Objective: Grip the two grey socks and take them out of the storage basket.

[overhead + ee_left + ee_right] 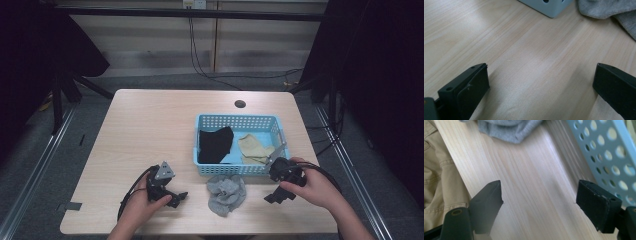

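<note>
Nearest the person, both tools are standing wide open and empty: the left gripper [176, 196] is resting by the table [150, 125] edge, the right gripper [278, 196] is angling toward the one grey sock [226, 194] lying crumpled just in front of the blue basket [239, 170]. A loose pinch is risking catching only a fold, or snagging the basket wall. Farther off, inside the basket, one black cloth [215, 145] and one tan cloth [254, 148] are lying

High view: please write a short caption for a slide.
Two hand-held tongs, left and right, flank grey socks before a blue basket.
</note>
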Motion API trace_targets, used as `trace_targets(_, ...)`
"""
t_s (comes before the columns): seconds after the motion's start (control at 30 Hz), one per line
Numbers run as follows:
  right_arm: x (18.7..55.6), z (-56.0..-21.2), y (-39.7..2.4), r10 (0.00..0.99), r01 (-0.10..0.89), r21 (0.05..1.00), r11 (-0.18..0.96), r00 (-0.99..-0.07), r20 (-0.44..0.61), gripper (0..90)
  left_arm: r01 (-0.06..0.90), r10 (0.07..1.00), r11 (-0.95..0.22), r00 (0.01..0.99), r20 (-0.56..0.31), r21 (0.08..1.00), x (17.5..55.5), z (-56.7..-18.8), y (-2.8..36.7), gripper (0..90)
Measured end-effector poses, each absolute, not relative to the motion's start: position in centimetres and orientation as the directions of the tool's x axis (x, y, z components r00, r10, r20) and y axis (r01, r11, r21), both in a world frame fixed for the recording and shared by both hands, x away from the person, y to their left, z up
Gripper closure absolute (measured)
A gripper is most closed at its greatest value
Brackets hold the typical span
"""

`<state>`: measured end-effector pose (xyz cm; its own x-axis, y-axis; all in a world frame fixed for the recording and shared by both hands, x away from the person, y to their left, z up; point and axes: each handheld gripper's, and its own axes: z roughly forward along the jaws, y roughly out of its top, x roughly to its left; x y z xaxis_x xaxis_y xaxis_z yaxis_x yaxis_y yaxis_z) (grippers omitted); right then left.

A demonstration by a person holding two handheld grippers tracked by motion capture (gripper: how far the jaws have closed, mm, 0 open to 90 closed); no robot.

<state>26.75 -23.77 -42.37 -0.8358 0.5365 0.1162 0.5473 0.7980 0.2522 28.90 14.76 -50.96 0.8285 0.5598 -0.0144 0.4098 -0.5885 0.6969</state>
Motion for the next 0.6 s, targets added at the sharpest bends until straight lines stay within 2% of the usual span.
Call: trace_targets(0.6,26.1,-44.0,-26.6,0.596,0.603,0.247,0.759,-0.795,0.112,20.8,0.41,0.559,-0.588,0.829,-0.016,0.697,28.9,-51.0,14.8,0.0)
